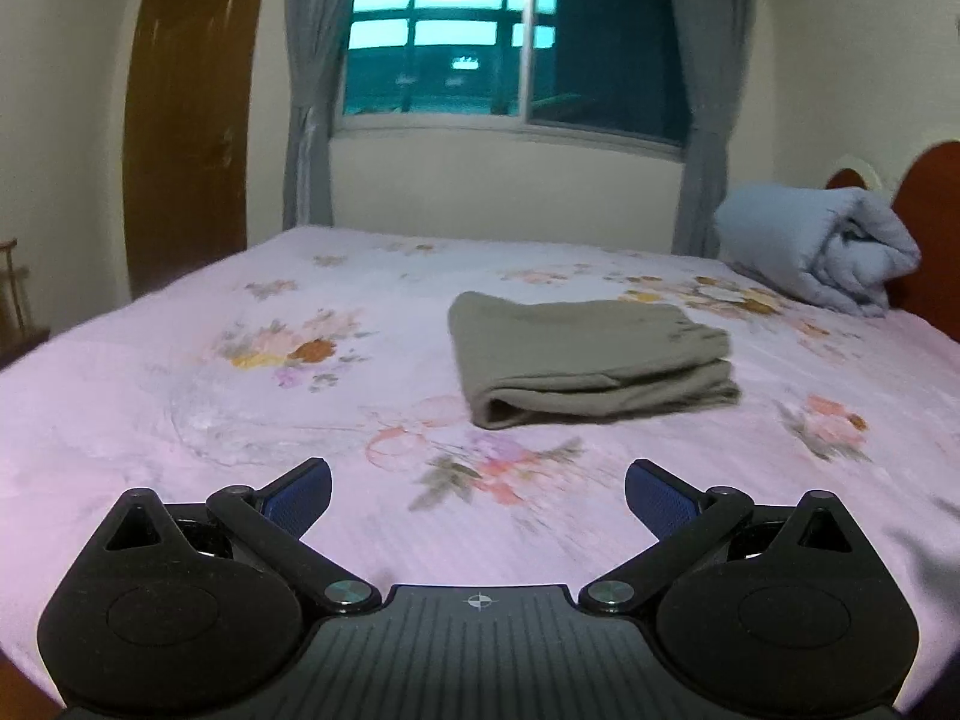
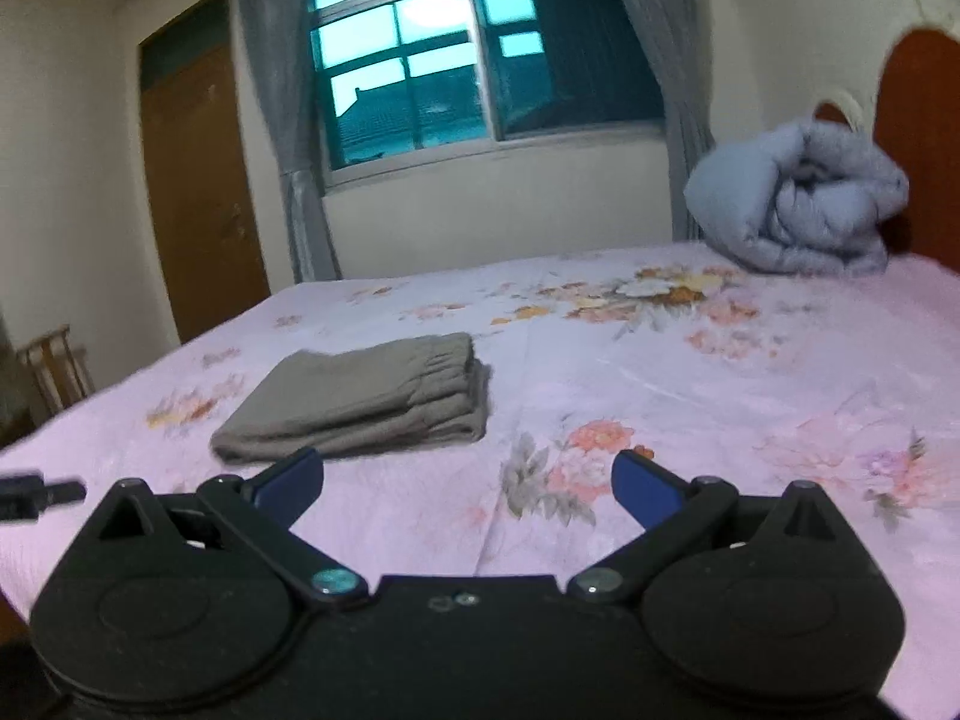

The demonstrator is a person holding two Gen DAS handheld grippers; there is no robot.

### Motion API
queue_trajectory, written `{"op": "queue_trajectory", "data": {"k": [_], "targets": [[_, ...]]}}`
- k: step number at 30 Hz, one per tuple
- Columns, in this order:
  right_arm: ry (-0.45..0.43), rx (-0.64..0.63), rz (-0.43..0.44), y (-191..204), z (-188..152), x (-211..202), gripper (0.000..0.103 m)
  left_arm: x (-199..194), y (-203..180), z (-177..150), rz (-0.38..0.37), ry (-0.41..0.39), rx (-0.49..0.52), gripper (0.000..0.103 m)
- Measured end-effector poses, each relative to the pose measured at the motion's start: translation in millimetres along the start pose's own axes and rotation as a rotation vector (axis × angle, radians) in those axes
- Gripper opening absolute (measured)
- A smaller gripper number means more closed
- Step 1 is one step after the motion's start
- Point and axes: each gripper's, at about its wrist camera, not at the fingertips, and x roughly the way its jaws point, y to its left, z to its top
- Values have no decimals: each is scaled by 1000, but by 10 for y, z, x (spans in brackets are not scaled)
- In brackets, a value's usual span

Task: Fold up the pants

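Olive-grey pants (image 1: 591,360) lie folded in a flat, layered stack on the pink floral bedsheet (image 1: 180,420). In the right wrist view the same pants (image 2: 360,399) sit left of centre, the elastic waistband at their right end. My left gripper (image 1: 478,492) stands open over the sheet, well short of the pants, with nothing between its blue pads. My right gripper (image 2: 467,483) is open wide too, nothing between its pads, and the pants lie just beyond its left finger (image 2: 288,483). A dark part of the other gripper (image 2: 36,495) shows at the left edge.
A rolled pale-blue quilt (image 1: 822,252) rests at the far right of the bed against a reddish headboard (image 2: 918,138). Behind the bed are a window (image 1: 510,42) with grey curtains and a brown door (image 1: 186,120). A wooden rack (image 2: 54,372) stands by the left bedside.
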Motion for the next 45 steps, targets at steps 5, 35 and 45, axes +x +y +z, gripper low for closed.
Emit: {"op": "queue_trajectory", "data": {"k": [5, 35, 45], "targets": [[-17, -92, 11, 364, -195, -311, 97, -422, -169, -76, -8, -44, -11, 103], [2, -60, 11, 737, -266, -218, 97, -702, -397, -204, -38, -53, -54, 103], [-7, -98, 16, 815, -306, -261, 97, -707, -423, -192, -32, -56, -46, 103]]}}
